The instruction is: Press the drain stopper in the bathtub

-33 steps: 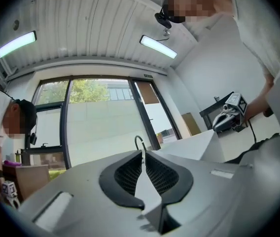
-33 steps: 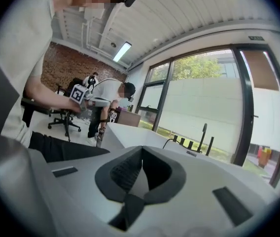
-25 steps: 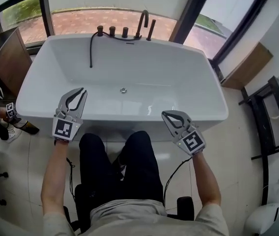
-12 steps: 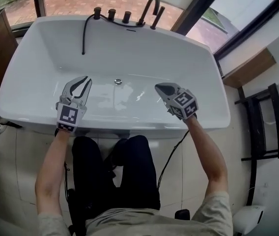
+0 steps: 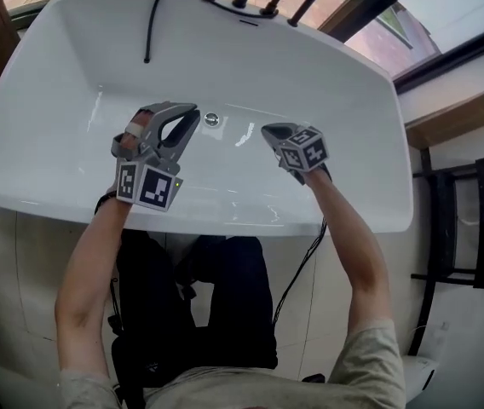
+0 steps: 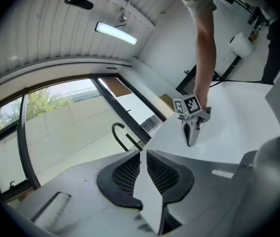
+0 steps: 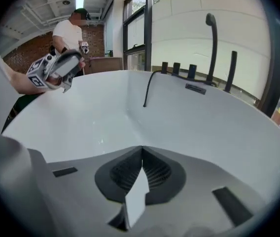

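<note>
Head view: the drain stopper, a small round metal cap, sits in the floor of the white bathtub, between the two gripper tips. The left gripper is just beside it and the right gripper is somewhat farther off; neither appears to touch it. Left gripper view: its jaws are pressed together with nothing between them, pointing across the tub toward the other gripper, and the stopper is out of sight. Right gripper view: its jaws are likewise closed and empty over bare tub wall. The stopper looks rigid, seated and slick. It probably needs no grasp, only a closed tip pushed straight down on its centre, or the tip may skid off.
</note>
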Action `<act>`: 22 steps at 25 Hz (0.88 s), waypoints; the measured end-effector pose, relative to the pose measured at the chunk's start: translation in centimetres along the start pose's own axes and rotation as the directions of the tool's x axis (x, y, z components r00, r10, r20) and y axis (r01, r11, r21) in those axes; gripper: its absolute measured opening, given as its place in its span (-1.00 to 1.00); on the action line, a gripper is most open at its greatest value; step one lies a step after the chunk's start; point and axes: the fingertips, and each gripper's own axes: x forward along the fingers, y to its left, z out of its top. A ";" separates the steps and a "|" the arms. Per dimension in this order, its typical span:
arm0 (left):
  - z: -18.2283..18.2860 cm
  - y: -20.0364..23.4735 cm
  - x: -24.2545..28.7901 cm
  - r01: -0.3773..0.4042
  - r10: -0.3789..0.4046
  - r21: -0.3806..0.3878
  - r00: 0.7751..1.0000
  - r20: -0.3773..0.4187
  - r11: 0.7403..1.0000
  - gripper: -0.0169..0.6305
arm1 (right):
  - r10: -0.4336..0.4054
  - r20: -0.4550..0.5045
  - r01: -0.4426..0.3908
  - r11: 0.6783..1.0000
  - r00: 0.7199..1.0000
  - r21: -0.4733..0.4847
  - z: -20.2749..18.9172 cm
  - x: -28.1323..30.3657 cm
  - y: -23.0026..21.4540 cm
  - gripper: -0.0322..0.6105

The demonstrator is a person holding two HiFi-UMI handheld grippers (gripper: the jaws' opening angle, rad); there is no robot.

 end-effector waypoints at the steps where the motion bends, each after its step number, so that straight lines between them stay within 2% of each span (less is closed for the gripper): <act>1: 0.0 0.7 1.1 -0.011 0.011 -0.025 1.000 0.011 1.000 -0.85 | 0.003 -0.021 -0.003 1.000 1.000 -0.012 -0.1 1.2 -0.2 -0.90; 3: -0.6 2.3 3.1 -0.044 0.047 -0.079 0.999 0.027 0.996 -0.85 | 0.007 -0.045 -0.008 1.000 0.999 -0.025 0.4 3.3 -0.9 -0.90; 4: -1.0 2.6 3.9 -0.054 0.056 -0.081 0.998 0.033 0.995 -0.85 | 0.008 -0.044 -0.010 1.000 0.999 -0.028 0.9 4.2 -1.3 -0.90; 7: -2.4 1.8 4.9 -0.033 0.034 -0.017 0.999 0.035 0.999 -0.88 | 0.011 -0.030 -0.012 0.998 0.999 -0.059 2.5 7.0 -2.2 -0.90; 9: -2.6 1.4 5.0 -0.013 0.013 -0.006 0.999 0.031 1.000 -0.91 | 0.011 -0.036 -0.014 0.996 0.999 -0.083 2.4 9.1 -2.7 -0.90; 14: -3.5 1.6 5.5 -0.006 0.005 -0.026 0.999 -0.046 1.000 -0.95 | -0.003 -0.084 -0.006 0.994 0.996 -0.105 -0.4 15.2 -4.3 -0.90; 19: -2.4 1.1 4.8 0.007 -0.001 0.105 0.999 -0.050 0.994 -0.95 | -0.080 -0.163 0.065 0.993 0.983 -0.094 -4.5 21.1 -6.8 -0.90; 22: -1.4 1.6 4.5 -0.009 0.012 0.098 1.000 -0.027 0.995 -0.95 | -0.112 -0.176 0.107 0.993 0.978 -0.040 -6.9 23.9 -7.7 -0.90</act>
